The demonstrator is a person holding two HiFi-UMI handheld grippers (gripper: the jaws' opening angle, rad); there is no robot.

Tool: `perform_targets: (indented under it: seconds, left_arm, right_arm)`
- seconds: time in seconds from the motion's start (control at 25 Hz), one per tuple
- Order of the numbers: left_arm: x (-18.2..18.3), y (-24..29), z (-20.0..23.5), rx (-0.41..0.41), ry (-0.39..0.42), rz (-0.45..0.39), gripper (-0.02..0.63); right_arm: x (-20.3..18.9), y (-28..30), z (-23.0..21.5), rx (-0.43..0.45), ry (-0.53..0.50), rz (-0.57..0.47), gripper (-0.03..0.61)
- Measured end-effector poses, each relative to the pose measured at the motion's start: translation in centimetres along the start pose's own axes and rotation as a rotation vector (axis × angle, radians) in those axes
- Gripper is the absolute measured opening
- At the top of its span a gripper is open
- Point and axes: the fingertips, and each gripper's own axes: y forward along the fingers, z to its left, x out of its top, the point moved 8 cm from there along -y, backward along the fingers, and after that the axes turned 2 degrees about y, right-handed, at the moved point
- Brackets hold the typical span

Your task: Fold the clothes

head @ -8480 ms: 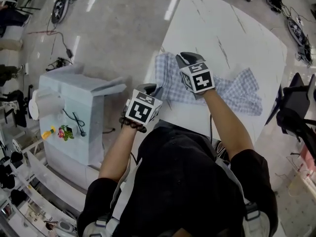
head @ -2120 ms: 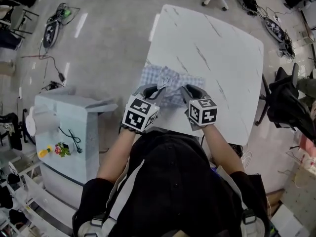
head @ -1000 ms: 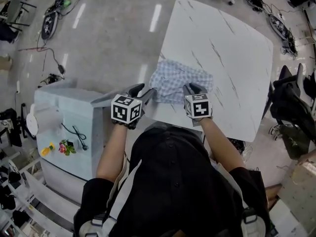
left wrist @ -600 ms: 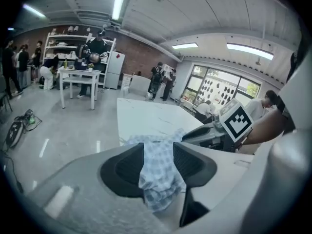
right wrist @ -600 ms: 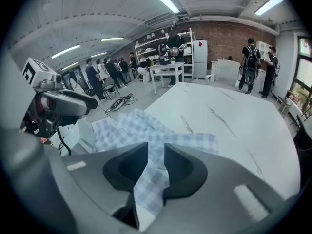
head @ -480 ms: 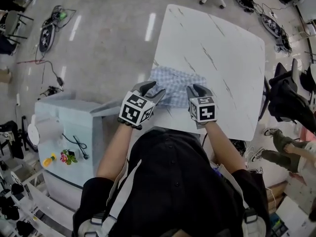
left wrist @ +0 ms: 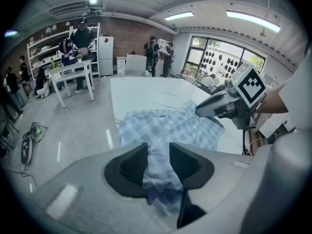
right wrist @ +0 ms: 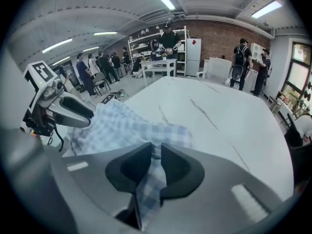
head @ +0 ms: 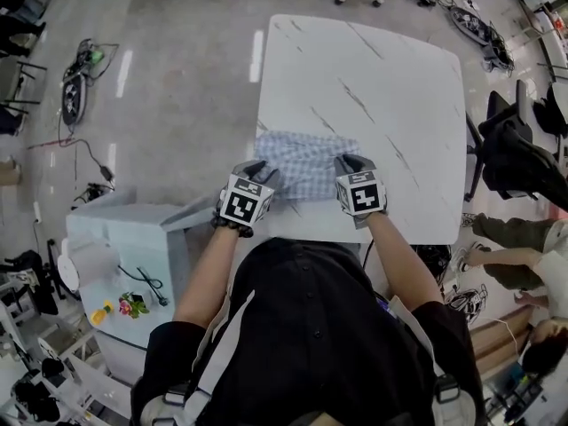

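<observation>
A blue-and-white checked cloth (head: pixel 306 156) lies folded in a compact rectangle at the near left edge of the white marble table (head: pixel 382 78). My left gripper (head: pixel 260 169) is at its near left corner. In the left gripper view its jaws (left wrist: pixel 157 162) are closing with a bunch of the cloth (left wrist: pixel 165 128) pinched between them. My right gripper (head: pixel 349 161) is at the near right corner. Its jaws (right wrist: pixel 156 162) are closing too, and a fold of the cloth (right wrist: pixel 126 126) runs between the pads and hangs below them.
A pale blue cabinet (head: pixel 133 247) stands on the floor to my left. A black chair (head: pixel 515 158) is past the table's right edge, with a person's legs (head: pixel 519 233) near it. Cables (head: pixel 75 69) lie on the floor at far left.
Since 8.5 s ago the spread cloth has become a compact folded rectangle. In the last second both grippers have stayed at its near edge, now lower on the two near corners.
</observation>
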Motion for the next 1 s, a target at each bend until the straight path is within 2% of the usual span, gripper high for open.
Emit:
perform_targets:
  seconds: [0.08, 0.28, 0.6, 0.72, 0.8, 1.0]
  left_arm:
    - [-0.3, 0.5, 0.5, 0.008, -0.018, 0.017, 0.142]
    - [-1.1, 2.0, 0.9, 0.035, 0.015, 0.067, 0.126]
    - [-1.4, 2.9, 1.3, 0.071, -0.004, 0.062, 0.121]
    - [-1.4, 2.5, 0.8, 0.053, -0.018, 0.021, 0.137]
    - [-1.4, 1.6, 0.3, 0.045, -0.039, -0.024, 0.209]
    - [-0.3, -2.6, -1.7, 0.145, -0.110, -0.177, 0.225]
  right_arm:
    - [-0.2, 0.4, -0.6, 0.003, 0.009, 0.004, 0.069]
    - [-1.0, 1.1, -0.8, 0.004, -0.048, -0.006, 0.064]
    - [-0.7, 1.8, -0.7, 0.005, -0.070, -0.004, 0.061]
    - [-0.8, 1.9, -0.9, 0.014, -0.072, -0.010, 0.061]
    - [-0.8, 1.2, -1.0, 0.035, -0.074, -0.035, 0.063]
    - [0.2, -5.2, -1.9, 0.091, -0.046, -0.244, 0.063]
